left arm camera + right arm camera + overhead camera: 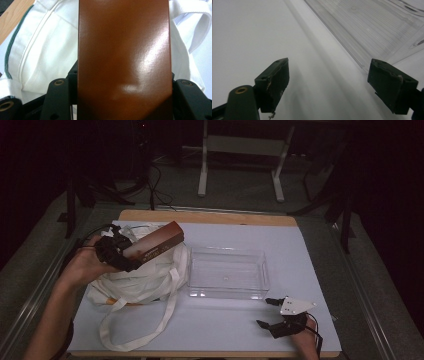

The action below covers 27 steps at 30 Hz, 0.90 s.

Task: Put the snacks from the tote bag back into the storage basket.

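**Inspector:** Landmark is the clear plastic bin (pixel 227 273), standing on the white table cover (pixel 300 270). Where is the brown box (pixel 155 243)?

**Assistant:** In the high view it is held up off the table, left of the bin, above the white cloth bag (pixel 142 275) that lies against the bin's left wall. The left gripper (pixel 114 251) has it clamped at its near end; the far end tilts up toward the bin.

**Inspector:** And the left gripper view?

**Assistant:** It adds the grip itself: the box's (pixel 123 57) glossy brown face runs up between the two black jaws, which press its sides. The bag's (pixel 47 55) white fabric and a green seam show behind. The high view shows print on the box's side; this one does not.

**Inspector:** The right gripper (pixel 272 312)?

**Assistant:** It sits near the bin's front right corner, jaws spread wide, holding nothing. The right gripper view confirms the wide gap (pixel 328 75), with bare cover below and the bin's (pixel 372 27) ribbed wall beyond.
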{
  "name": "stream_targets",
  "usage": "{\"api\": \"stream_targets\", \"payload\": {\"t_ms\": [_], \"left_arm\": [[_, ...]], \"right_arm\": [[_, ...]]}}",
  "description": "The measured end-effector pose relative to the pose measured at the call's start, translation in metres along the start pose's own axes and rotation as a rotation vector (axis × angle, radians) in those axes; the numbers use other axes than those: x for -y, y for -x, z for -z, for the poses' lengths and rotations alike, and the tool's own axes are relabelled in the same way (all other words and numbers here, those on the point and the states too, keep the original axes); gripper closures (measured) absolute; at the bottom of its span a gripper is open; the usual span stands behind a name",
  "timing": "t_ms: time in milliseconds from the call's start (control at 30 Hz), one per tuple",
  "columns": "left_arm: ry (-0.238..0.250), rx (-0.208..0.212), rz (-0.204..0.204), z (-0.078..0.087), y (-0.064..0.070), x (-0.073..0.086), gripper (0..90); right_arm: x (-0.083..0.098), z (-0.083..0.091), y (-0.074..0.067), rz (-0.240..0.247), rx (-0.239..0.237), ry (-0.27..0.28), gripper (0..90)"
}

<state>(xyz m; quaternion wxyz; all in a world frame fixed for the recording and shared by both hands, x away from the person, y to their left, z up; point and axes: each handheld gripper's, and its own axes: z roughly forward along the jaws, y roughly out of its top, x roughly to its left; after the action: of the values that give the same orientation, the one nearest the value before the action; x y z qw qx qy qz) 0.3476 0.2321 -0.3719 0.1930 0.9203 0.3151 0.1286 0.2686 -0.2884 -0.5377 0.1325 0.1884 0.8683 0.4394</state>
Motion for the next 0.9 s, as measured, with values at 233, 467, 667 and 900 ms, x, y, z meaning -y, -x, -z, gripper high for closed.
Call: {"api": "stream_targets", "payload": {"t_ms": [233,467,667,900], "left_arm": [[-0.001,0.008,-0.030,0.000,0.004,-0.009,43.8],[-0.002,0.016,-0.061,-0.003,0.007,-0.015,43.9],[-0.005,0.023,-0.090,-0.006,0.011,-0.023,43.8],[0.007,0.041,-0.128,-0.009,0.016,-0.033,43.8]], "right_arm": [[0.000,0.000,0.000,0.000,0.001,0.002,17.5],[0.000,0.000,0.000,-0.002,-0.001,0.002,17.5],[0.000,0.000,0.000,-0.001,-0.002,0.004,17.7],[0.000,0.000,0.000,-0.003,-0.003,0.004,17.7]]}}
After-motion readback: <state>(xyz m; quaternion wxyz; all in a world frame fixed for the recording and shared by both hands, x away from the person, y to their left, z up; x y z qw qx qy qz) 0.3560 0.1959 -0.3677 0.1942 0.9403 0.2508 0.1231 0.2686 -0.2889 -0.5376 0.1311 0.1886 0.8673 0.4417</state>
